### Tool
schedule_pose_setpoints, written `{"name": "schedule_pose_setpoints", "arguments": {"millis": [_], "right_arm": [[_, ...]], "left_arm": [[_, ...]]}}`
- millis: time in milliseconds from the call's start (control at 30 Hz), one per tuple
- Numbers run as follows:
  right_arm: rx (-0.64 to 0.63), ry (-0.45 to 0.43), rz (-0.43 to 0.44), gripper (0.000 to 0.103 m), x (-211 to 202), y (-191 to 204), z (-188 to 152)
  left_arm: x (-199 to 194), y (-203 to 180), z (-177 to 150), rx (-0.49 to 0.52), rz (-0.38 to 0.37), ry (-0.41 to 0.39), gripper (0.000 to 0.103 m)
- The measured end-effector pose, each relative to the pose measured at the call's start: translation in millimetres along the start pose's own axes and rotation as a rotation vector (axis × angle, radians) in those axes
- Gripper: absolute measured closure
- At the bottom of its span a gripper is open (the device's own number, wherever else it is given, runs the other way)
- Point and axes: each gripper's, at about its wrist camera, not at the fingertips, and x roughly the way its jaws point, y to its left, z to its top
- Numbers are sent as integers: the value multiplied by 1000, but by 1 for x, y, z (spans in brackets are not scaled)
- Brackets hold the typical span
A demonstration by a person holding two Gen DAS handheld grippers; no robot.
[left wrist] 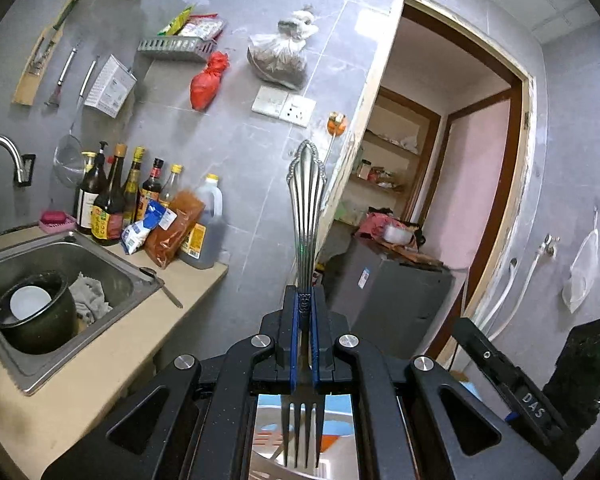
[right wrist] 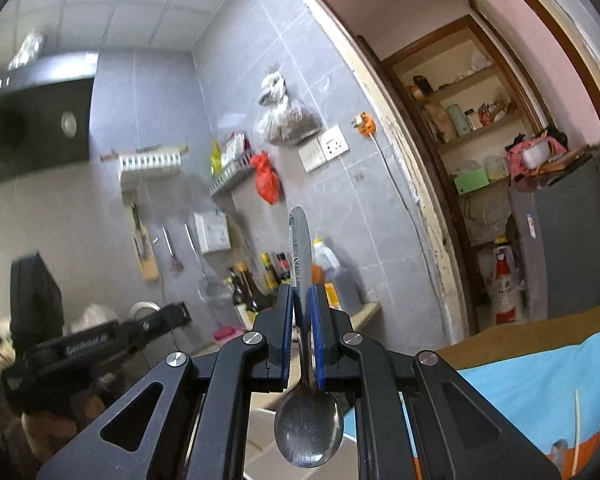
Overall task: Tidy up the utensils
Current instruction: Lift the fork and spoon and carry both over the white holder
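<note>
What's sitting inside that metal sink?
The sink holds a dark pot with a white bowl inside and a crumpled cloth beside it; anything beneath them is hidden.

Counts: 1 fork (left wrist: 305, 216), 1 spoon (right wrist: 309, 424), 2 grippers — left gripper (left wrist: 304, 300), right gripper (right wrist: 300, 300). On the desk (left wrist: 80, 380): 1 sink (left wrist: 112, 276), 1 jug (left wrist: 206, 236), about 7 bottles (left wrist: 108, 208).

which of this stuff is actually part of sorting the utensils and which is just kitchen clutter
Part of the job:
- ornate silver fork, clamped in the left gripper, tines toward the camera
- plain steel spoon, clamped in the right gripper, bowl toward the camera

Just lying about:
- dark sauce bottles on the counter
- stainless sink holding a black pot
- red plastic bag hanging on the wall
</note>
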Motion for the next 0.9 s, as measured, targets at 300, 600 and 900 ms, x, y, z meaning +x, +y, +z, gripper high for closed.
{"name": "schedule_pose_setpoints", "arguments": {"millis": [300, 600, 900], "right_arm": [[-36, 56, -29, 96, 12, 0, -36], [-83, 29, -52, 96, 11, 6, -41], [-118, -1, -78, 95, 6, 6, -57]], "left_arm": [[10, 16, -27, -63, -14, 2, 100], [17, 12, -19, -87, -24, -80, 100], [25, -14, -61, 95, 26, -68, 100]]}}
